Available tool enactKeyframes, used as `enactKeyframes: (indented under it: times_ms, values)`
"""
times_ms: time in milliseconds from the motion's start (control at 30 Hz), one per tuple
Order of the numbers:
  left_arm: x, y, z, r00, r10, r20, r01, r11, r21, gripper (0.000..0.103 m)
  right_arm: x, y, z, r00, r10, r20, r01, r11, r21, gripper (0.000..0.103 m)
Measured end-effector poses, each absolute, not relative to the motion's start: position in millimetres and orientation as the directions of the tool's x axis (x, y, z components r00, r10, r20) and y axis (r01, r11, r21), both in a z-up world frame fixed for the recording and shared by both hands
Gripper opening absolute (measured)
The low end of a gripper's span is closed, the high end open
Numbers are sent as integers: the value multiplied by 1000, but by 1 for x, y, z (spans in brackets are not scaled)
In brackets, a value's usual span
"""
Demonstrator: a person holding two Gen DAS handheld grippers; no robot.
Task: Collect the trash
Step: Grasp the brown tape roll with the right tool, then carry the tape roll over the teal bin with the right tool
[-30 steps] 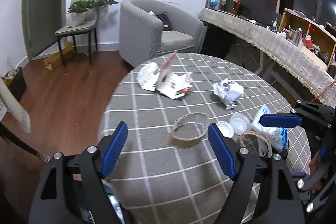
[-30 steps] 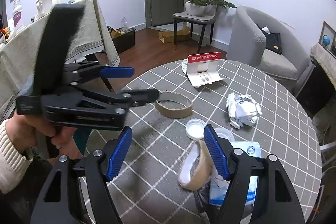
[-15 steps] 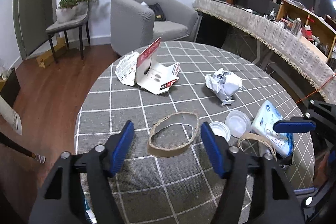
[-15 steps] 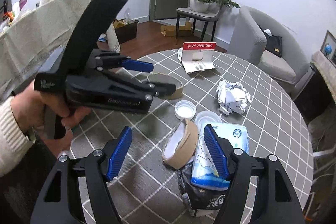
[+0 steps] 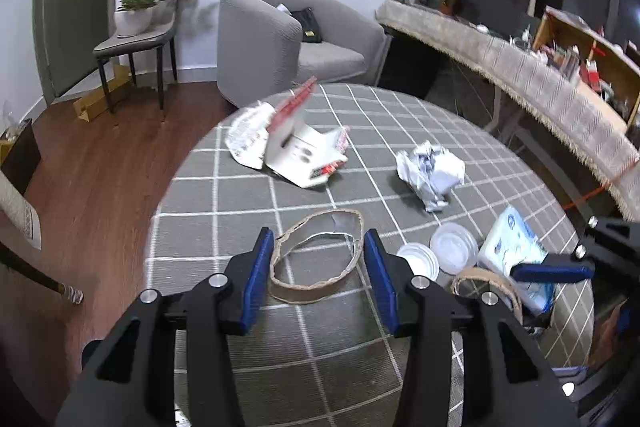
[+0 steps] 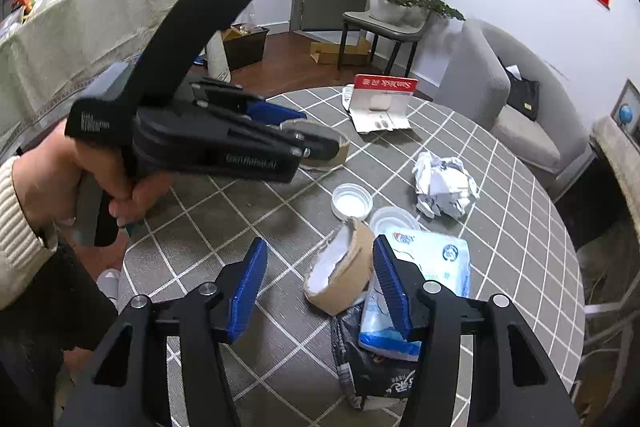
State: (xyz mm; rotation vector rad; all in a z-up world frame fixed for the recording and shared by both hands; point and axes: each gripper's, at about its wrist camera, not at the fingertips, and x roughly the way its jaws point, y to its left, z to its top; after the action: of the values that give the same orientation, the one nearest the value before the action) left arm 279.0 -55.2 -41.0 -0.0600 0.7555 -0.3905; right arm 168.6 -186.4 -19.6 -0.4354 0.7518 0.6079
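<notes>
A flat brown cardboard ring (image 5: 316, 259) lies on the grey checked table (image 5: 224, 199). My left gripper (image 5: 318, 275) straddles it with jaws closing, and both blue pads touch its sides. From the right wrist, that ring (image 6: 340, 151) shows past the left gripper (image 6: 308, 131). A second, crushed cardboard ring (image 6: 340, 271) stands on edge between the closing jaws of my right gripper (image 6: 320, 287). It leans by the right pad, with a gap to the left pad. Crumpled paper (image 5: 430, 175) and a red-and-white card package (image 5: 300, 155) lie farther off.
Two white lids (image 5: 418, 257) (image 5: 454, 247) and a blue-and-white tissue pack (image 6: 424, 267) sit beside the crushed ring, over a dark bag (image 6: 372, 367). A grey armchair (image 5: 280, 39), a chair with plants (image 5: 140, 27) and a long cloth-covered counter (image 5: 520, 67) surround the table.
Both grippers' jaws have narrowed. The left pads now sit against the flat ring. The crushed ring has come closer in between the right pads.
</notes>
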Motion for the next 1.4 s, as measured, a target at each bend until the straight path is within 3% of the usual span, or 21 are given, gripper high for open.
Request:
enactKeyframes:
  times_ms: [267, 467, 567, 1400]
  values:
    - [272, -37, -34, 671, -367, -644, 302, 929, -215, 50, 174, -175, -33, 613, 228, -757, -620, 733, -281, 50]
    - [266, -24, -31, 680, -361, -638, 294, 932, -214, 50, 184, -168, -43, 629, 138, -765, -588, 729, -352, 37]
    - [263, -14, -28, 692, -354, -629, 279, 935, -220, 50, 188, -167, -42, 627, 130, -768, -573, 745, -342, 36]
    - [227, 98, -23, 751, -208, -627, 120, 976, -180, 50, 205, -86, 0, 620, 365, -694, -587, 803, -103, 36]
